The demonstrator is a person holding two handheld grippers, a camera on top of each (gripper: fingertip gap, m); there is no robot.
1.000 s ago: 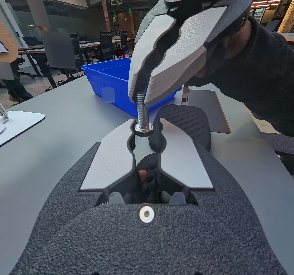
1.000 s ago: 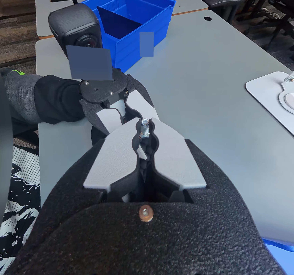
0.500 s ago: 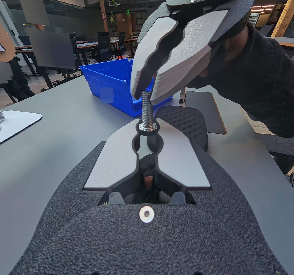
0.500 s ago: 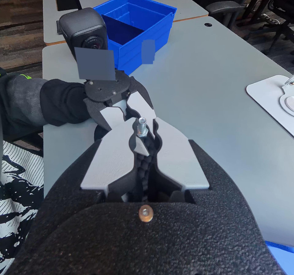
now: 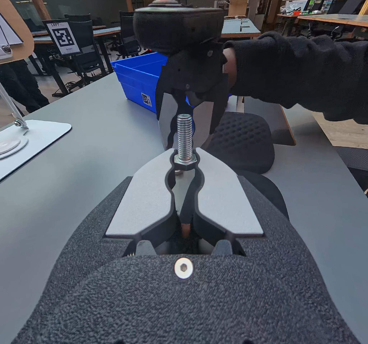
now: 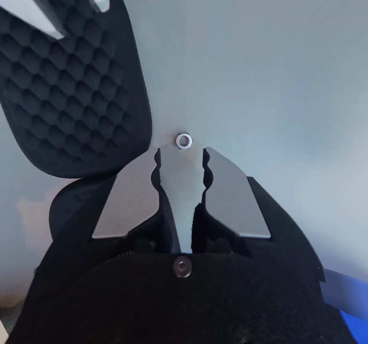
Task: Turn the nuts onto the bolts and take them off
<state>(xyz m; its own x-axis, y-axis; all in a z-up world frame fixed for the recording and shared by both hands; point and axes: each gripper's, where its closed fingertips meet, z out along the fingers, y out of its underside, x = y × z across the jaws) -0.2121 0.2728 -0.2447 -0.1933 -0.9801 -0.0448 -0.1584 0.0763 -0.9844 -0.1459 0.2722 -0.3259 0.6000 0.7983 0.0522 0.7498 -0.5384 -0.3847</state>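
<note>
- Left wrist view: my left gripper (image 5: 185,155) is clenched on the hex head of the bolt (image 5: 184,135), which stands upright, threads up. No nut on the shank that I can see.
- Same view: the right gripper (image 5: 189,133) hangs just behind the bolt, fingers spread and pointing down at the table (image 5: 89,165). A blue bin (image 5: 139,79) sits beyond it; a white stand base (image 5: 35,135) lies at far left. Open office behind, with desks and chairs.
- Right wrist view: right gripper (image 6: 182,151) released, holding nothing, tips just short of a loose nut (image 6: 184,141) lying flat on the grey table (image 6: 258,75). The frame is blurred.
- Risk, my judgement: a flat nut on a smooth top may skate away if the fingertips close unevenly. It could also tip in the grip and cross-thread on the bolt.
- Risk: the grippers are close and could knock the bolt off vertical.
</note>
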